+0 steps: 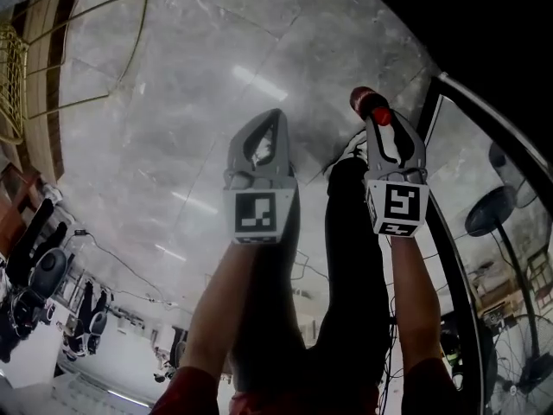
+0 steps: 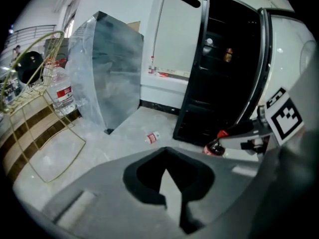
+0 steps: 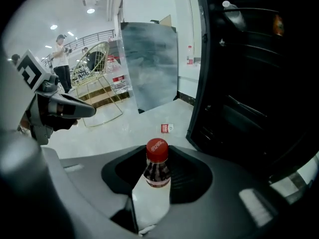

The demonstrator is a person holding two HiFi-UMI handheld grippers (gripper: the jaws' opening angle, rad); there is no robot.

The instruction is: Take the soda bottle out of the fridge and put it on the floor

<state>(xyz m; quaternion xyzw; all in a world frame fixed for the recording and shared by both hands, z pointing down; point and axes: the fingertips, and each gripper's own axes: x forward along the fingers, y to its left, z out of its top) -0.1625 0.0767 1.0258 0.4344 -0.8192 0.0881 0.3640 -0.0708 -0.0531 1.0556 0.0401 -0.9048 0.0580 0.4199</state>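
Right tongs (image 3: 158,183) clamped on soda bottle (image 3: 157,167) neck, just outside open fridge (image 3: 249,93), not yet on floor (image 3: 134,128). Left tongs (image 2: 167,173) closed, empty. Risk: neck-only grip, bottle swings, lands tilted, topples on release.

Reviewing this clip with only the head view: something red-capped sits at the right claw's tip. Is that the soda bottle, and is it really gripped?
Observer: Yes. In the right gripper view the right claw is clamped on the soda bottle, with its red cap and dark neck poking out beyond the jaws.
Operator: Is the left claw carrying anything?
Observer: No. The left gripper view shows the left claw with its jaws together and nothing between them.
Operator: Is the fridge open?
Observer: Yes. The left gripper view shows the fridge standing open, with dark shelves visible inside.
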